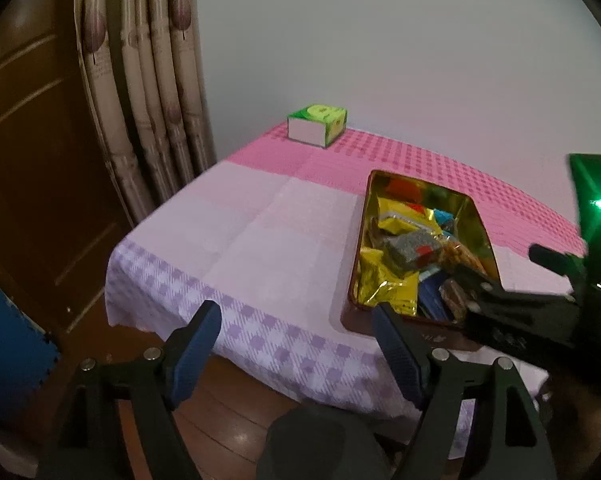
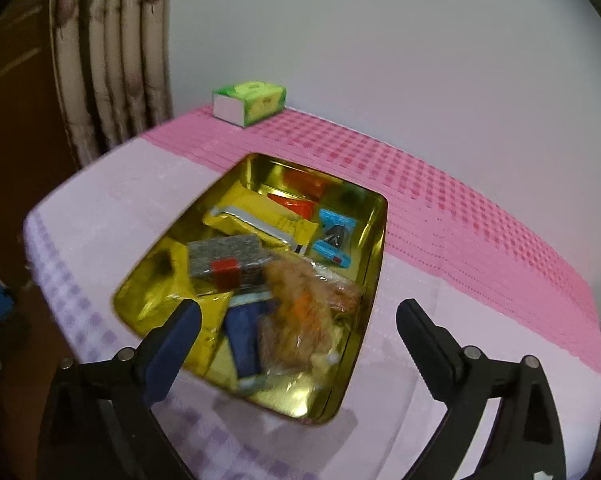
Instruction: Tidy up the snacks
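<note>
A gold tin (image 2: 374, 264) (image 1: 363, 224) sits on the pink checked tablecloth and holds several snack packets: yellow foil bags (image 2: 260, 216), a grey packet with a red label (image 2: 224, 258), a blue candy (image 2: 334, 236), red packets (image 2: 296, 204) and a clear bag of orange snacks (image 2: 304, 312). My right gripper (image 2: 298, 316) is open and empty, just above the tin's near end. It also shows at the right of the left wrist view (image 1: 500, 300). My left gripper (image 1: 296, 320) is open and empty, at the table's near edge left of the tin.
A green tissue box (image 1: 318, 124) (image 2: 250, 102) stands at the table's far corner by the white wall. Curtains (image 1: 140, 80) and a brown wooden door (image 1: 28, 160) are to the left. Wooden floor (image 1: 228, 420) lies below the table edge.
</note>
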